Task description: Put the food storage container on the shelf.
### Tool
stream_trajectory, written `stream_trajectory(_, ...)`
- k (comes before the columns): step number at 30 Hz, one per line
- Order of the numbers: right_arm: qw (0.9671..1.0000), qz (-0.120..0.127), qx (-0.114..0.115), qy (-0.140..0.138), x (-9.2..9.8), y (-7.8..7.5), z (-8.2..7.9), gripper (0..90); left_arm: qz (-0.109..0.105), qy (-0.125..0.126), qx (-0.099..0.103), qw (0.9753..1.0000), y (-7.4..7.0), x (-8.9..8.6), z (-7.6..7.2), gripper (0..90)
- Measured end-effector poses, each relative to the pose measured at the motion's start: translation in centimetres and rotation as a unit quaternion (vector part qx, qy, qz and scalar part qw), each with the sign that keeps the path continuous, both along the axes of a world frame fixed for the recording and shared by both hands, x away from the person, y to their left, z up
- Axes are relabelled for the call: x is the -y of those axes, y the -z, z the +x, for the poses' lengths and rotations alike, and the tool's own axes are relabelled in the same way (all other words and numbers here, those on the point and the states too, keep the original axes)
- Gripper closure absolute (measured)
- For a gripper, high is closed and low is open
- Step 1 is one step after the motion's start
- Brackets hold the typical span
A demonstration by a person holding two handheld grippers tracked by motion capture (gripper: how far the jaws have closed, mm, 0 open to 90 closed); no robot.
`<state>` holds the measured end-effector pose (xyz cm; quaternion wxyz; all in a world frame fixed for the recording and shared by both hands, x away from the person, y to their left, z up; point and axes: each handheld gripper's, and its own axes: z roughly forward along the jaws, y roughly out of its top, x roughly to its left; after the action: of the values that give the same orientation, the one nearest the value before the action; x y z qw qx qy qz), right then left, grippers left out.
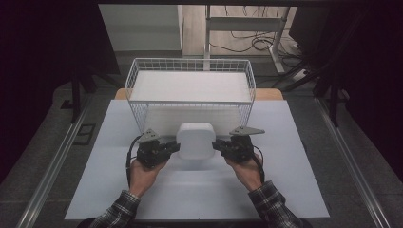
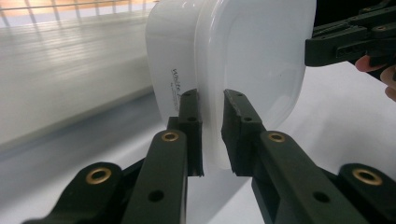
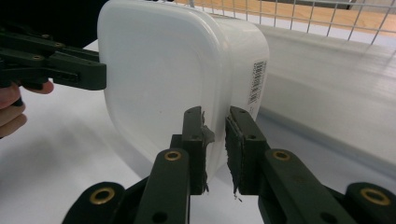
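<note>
Box [image 1: 195,141], a white lidded plastic one, is held just above the table [image 1: 294,190] near its middle, in front of the basket [image 1: 190,90]. Left tongs [image 1: 172,148] pinch the lid rim at its left edge; right tongs [image 1: 217,145] pinch the rim at the right edge, each jaw pair pressed onto the thin lip. It looks light and stiff, likely empty, but the smooth plastic seems slippery, so the projecting rim is the surest hold, gripped evenly from both sides. Beyond stands the wire basket, a white slab inside it.
</note>
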<state>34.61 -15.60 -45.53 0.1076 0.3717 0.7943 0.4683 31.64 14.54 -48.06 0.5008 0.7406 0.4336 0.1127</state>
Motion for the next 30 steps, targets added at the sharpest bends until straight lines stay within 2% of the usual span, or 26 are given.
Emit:
stream_trajectory(10,0.9997,-0.006,-0.014,0.021,-1.4,1.3,3.8,76.1,0.011,-0.020,-0.013,0.9997,0.7,-0.2,3.2,78.7)
stream_trajectory(21,0.9989,-0.018,-0.030,0.032,-1.8,2.2,5.6,75.3,0.014,-0.035,-0.034,0.9987,1.7,0.1,4.9,77.9)
stream_trajectory(23,0.9988,-0.010,-0.035,0.032,-1.7,2.2,5.9,75.3,0.006,-0.039,-0.038,0.9985,1.7,0.0,5.2,77.3)
stream_trajectory(27,0.9991,-0.020,-0.025,0.029,-2.2,2.0,6.1,72.6,0.005,-0.042,-0.031,0.9986,1.9,-0.1,5.7,74.8)
stream_trajectory(30,0.9991,-0.028,-0.012,0.029,-2.6,1.8,6.6,69.1,0.020,-0.046,-0.015,0.9986,1.8,0.3,5.9,70.7)
